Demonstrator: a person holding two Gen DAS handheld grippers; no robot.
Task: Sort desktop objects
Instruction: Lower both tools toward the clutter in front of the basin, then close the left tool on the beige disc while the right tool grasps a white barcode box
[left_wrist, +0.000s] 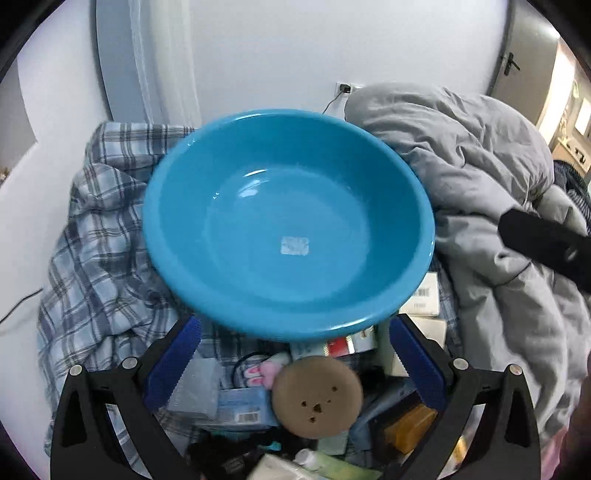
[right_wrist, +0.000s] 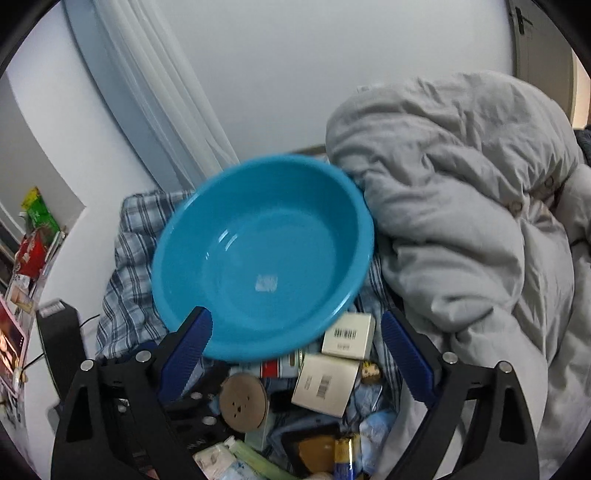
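Observation:
A big empty blue basin (left_wrist: 288, 221) with a small white sticker inside rests tilted on a plaid sheet; it also shows in the right wrist view (right_wrist: 262, 258). Below it lies a pile of small items: a round brown disc with holes (left_wrist: 317, 397) (right_wrist: 243, 401), white barcode boxes (right_wrist: 347, 336) (right_wrist: 325, 384), a pink bunny item (left_wrist: 264, 372), a battery (right_wrist: 343, 456). My left gripper (left_wrist: 293, 363) is open and empty over the pile. My right gripper (right_wrist: 295, 360) is open and empty, its left finger (right_wrist: 188, 347) in front of the basin's near rim.
A crumpled grey duvet (left_wrist: 480, 177) (right_wrist: 461, 221) fills the right side. A plaid sheet (left_wrist: 103, 236) lies left of the basin. A white curtain (right_wrist: 162, 92) and wall stand behind. Part of the other gripper (left_wrist: 546, 247) shows at right. Snack packs (right_wrist: 35, 236) sit far left.

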